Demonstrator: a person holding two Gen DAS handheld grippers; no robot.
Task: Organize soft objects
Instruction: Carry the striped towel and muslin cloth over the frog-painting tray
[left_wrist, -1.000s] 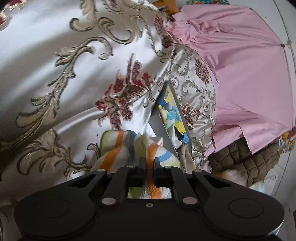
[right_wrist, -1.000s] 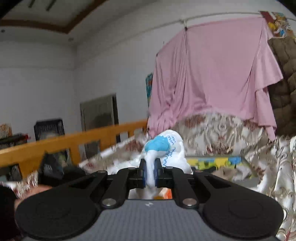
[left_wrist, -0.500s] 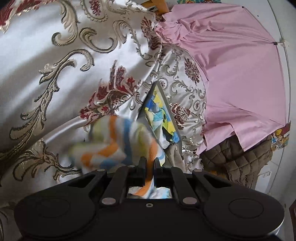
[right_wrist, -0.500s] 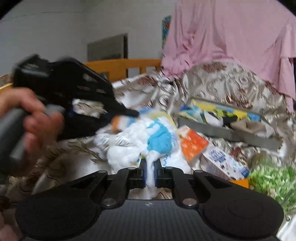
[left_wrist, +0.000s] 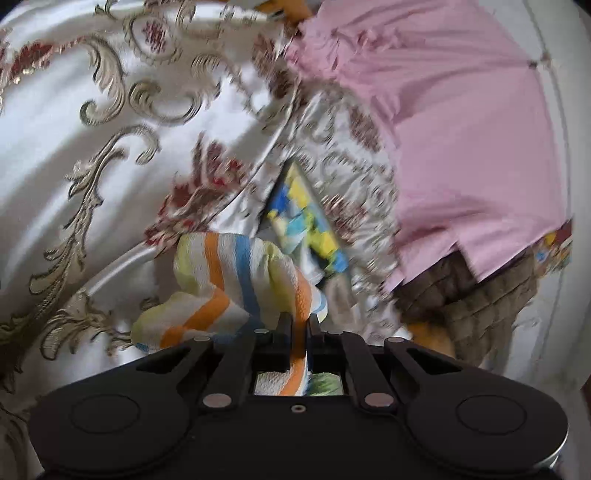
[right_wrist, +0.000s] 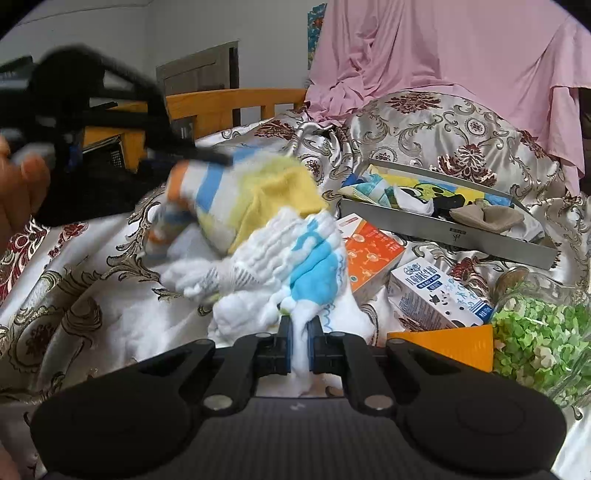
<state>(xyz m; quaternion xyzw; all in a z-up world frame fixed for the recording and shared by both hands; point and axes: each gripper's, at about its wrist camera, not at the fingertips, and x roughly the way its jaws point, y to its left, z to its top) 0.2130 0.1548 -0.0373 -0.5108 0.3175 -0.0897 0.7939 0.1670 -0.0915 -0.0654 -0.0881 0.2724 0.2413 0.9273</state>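
My left gripper (left_wrist: 298, 323) is shut on a striped towel (left_wrist: 229, 273) with orange, blue and yellow bands, held above the satin bedspread (left_wrist: 110, 129). In the right wrist view the same striped towel (right_wrist: 236, 195) hangs blurred from the left gripper (right_wrist: 221, 159), which a hand holds at the far left. My right gripper (right_wrist: 298, 326) is shut on a white and blue cloth (right_wrist: 295, 262) bunched just below the towel. A grey box (right_wrist: 443, 229) with small fabric pieces inside lies at the right, and the grey box (left_wrist: 306, 221) also shows beyond the towel.
An orange carton (right_wrist: 373, 254) and a white milk carton (right_wrist: 436, 295) lie beside the box. A glass jar of green bits (right_wrist: 543, 332) stands at the right, next to an orange shape (right_wrist: 450, 343). A pink sheet (right_wrist: 443, 55) hangs behind, and a wooden bed rail (right_wrist: 229, 103) runs at the back.
The right view has swung down from the room to the bed. The left gripper has carried the striped towel in over the white and blue cloth. Both grips are unchanged.
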